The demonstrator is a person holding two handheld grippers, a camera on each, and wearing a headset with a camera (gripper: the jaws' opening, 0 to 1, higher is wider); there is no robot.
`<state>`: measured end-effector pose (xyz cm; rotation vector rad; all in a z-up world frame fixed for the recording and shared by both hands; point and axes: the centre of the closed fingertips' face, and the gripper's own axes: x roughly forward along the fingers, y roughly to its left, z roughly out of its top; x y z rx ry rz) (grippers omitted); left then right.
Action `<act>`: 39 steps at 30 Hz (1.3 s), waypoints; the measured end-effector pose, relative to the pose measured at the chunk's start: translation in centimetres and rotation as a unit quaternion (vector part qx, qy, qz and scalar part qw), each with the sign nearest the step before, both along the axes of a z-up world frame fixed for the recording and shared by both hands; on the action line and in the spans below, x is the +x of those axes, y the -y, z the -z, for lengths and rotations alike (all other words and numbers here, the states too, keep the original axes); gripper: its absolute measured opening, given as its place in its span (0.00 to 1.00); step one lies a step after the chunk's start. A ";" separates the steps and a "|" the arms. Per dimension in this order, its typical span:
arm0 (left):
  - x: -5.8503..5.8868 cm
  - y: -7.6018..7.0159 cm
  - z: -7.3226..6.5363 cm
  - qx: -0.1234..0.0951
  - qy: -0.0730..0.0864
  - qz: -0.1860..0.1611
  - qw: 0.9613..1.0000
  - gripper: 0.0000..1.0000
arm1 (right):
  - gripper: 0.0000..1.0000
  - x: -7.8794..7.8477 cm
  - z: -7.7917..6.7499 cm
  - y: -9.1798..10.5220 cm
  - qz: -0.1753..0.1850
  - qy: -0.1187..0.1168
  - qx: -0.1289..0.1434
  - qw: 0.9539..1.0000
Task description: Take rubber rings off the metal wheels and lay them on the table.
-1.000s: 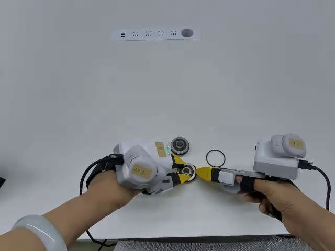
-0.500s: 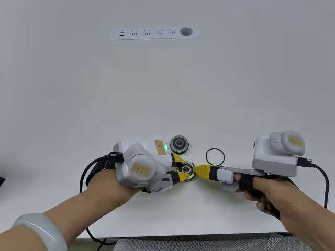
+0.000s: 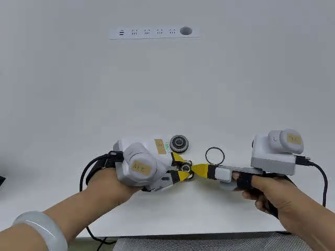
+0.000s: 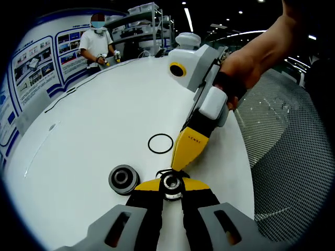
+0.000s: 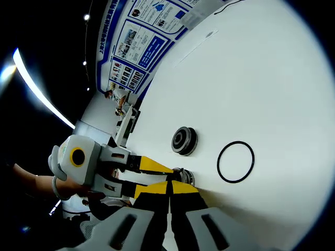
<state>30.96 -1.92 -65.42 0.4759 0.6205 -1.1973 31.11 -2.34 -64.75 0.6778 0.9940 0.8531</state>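
My left gripper [image 3: 182,168] is shut on a small metal wheel [image 3: 187,171] just above the table; its yellow jaws [image 4: 170,185] clamp the wheel [image 4: 171,181] from both sides. My right gripper [image 3: 195,168] comes in from the right with its yellow tips [image 4: 177,165] shut on the wheel's thin black rubber ring [image 4: 163,172], which stands slightly off the rim. A loose rubber ring [image 3: 214,156] [image 5: 235,161] lies flat on the table beside them. A second wheel [image 3: 179,143] [image 5: 184,140], with its black ring on, lies behind.
A white power strip [image 3: 152,32] lies at the far side of the white table [image 3: 235,83]. The table's front edge [image 3: 209,234] runs just behind my hands. A black cable [image 3: 86,175] loops off the left gripper.
The right gripper has slid a little to the left, up against the wheel held in the left gripper. The loose ring and the second wheel lie where they were.
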 end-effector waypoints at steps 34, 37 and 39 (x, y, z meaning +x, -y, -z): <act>0.1 0.2 -0.9 -0.020 0.004 -0.004 1.000 0.17 | 0.02 0.3 -0.3 0.2 0.010 0.002 0.001 1.000; 0.0 0.1 -1.2 -0.023 0.005 -0.004 1.000 0.19 | 0.02 0.3 -0.2 0.2 0.010 0.002 0.000 1.000; -0.2 0.1 -1.3 -0.025 0.008 -0.003 1.000 0.21 | 0.02 0.3 -0.2 0.2 0.010 0.003 0.000 1.000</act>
